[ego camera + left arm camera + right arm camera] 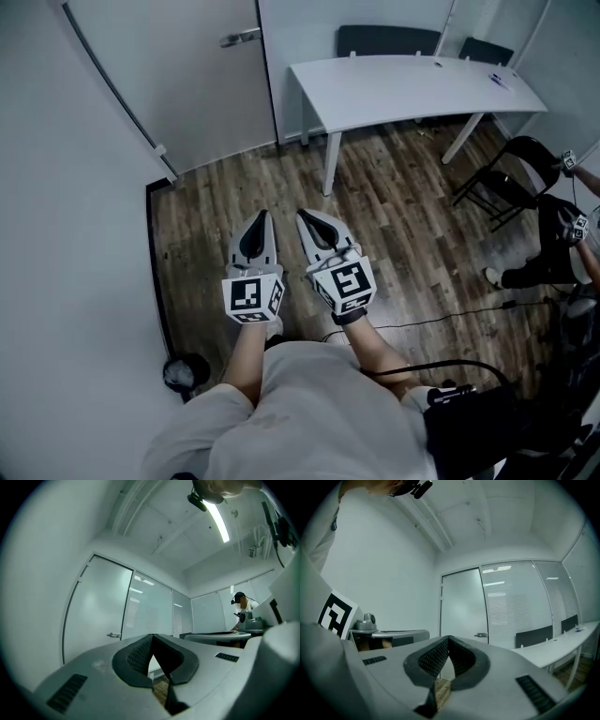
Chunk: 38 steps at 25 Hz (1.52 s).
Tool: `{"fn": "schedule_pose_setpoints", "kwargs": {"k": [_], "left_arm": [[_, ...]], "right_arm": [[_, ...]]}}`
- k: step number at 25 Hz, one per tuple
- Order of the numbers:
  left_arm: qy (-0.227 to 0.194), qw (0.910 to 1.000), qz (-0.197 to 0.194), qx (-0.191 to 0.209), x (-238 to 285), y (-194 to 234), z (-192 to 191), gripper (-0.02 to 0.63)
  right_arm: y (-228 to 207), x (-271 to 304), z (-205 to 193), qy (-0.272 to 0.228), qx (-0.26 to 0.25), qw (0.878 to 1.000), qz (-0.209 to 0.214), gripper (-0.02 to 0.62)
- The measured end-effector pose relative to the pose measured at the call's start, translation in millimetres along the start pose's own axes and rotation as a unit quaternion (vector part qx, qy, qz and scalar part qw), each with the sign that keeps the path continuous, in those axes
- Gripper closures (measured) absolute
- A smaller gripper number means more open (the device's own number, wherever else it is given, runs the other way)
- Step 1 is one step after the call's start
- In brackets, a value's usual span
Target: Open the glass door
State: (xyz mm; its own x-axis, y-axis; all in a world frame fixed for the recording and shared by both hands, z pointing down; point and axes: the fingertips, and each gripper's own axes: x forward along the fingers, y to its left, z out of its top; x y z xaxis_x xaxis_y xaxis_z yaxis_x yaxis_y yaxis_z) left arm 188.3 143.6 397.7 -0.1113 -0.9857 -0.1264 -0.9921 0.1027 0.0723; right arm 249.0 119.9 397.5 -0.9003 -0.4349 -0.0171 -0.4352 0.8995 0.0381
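- Left gripper (pixel 262 217): jaws pressed together, dark pads meeting at the tip, nothing between them. Held level at waist height, pointing forward over the wood floor (pixel 403 234).
- Right gripper (pixel 302 216): jaws likewise closed pad to pad and empty. It is just beside the left gripper, roughly parallel to it, tips near each other but apart.
- Neither gripper touches anything.
- Glass door (pixel 187 84): frosted pane, ahead of both grippers and off to their left, well apart from the tips. It looks flush in its frame.
- Door handle (pixel 240 38): a metal lever on the door edge nearer the table. In the left gripper view it sits left of the jaw tips; in the right gripper view it sits just right of them, beyond the pads.
- White table (pixel 412 84): ahead and to the right of the right gripper, well apart. Two dark chair backs (pixel 387 39) stand behind it.
- Black folding chair (pixel 511 178): far right of the right gripper, with a seated person (pixel 562 248) beyond it at the frame edge.
- Plain white wall (pixel 56 234): close on the left gripper's outer side.
- Black cable (pixel 441 323): lies on the floor to the right of the right gripper.
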Motion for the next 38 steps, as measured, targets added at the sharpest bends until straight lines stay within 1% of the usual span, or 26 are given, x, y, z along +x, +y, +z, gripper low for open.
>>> {"fn": "schedule_pose_setpoints", "kwargs": {"k": [5, 8, 10, 12, 16, 20, 25, 28, 30, 34, 38], "left_arm": [[0.001, 1.0, -0.005, 0.003, 12.8, 102.3, 11.7, 0.604], [0.0, 1.0, -0.003, 0.001, 17.1, 156.0, 16.5, 0.604], [-0.006, 1.0, 0.002, -0.003, 22.1, 185.7, 18.5, 0.604], [-0.009, 0.9999, 0.004, -0.009, 28.2, 203.2, 16.6, 0.604], [-0.003, 0.9998, -0.004, -0.017, 30.3, 218.4, 9.6, 0.604], [-0.014, 0.9996, -0.009, -0.023, 43.9, 236.3, 12.0, 0.603], [-0.017, 0.9997, -0.01, -0.017, 68.5, 252.1, 2.5, 0.604], [-0.011, 0.9997, -0.015, -0.017, 91.1, 252.5, -7.1, 0.604], [-0.011, 0.9998, -0.012, -0.014, 110.3, 251.2, -13.5, 0.603], [-0.019, 0.9998, 0.002, -0.007, 164.6, 249.3, -14.7, 0.603], [-0.033, 0.9994, 0.013, -0.001, 231.1, 250.7, -1.2, 0.603]], "right_arm": [[42.4, 92.7, 7.3, 0.001, 0.003, 1.0, -0.013, 0.592], [65.5, 136.5, 6.8, 0.003, 0.011, 1.0, -0.02, 0.592], [76.9, 159.8, 4.4, 0.008, 0.007, 1.0, -0.021, 0.592], [80.5, 176.6, 0.6, 0.013, 0.006, 1.0, -0.022, 0.592], [86.4, 197.7, 0.0, 0.017, 0.005, 0.999, -0.027, 0.592], [88.1, 223.1, 4.2, 0.01, -0.004, 1.0, -0.021, 0.592], [76.3, 250.3, -7.0, 0.01, -0.002, 1.0, -0.016, 0.592], [61.7, 263.3, -9.6, 0.007, -0.003, 1.0, -0.012, 0.592], [44.6, 271.9, -12.8, 0.003, -0.002, 1.0, -0.012, 0.592], [-10.2, 297.8, -12.6, -0.01, 0.001, 1.0, -0.012, 0.592], [-68.6, 333.8, 8.6, -0.03, -0.011, 0.999, -0.005, 0.592]]}}
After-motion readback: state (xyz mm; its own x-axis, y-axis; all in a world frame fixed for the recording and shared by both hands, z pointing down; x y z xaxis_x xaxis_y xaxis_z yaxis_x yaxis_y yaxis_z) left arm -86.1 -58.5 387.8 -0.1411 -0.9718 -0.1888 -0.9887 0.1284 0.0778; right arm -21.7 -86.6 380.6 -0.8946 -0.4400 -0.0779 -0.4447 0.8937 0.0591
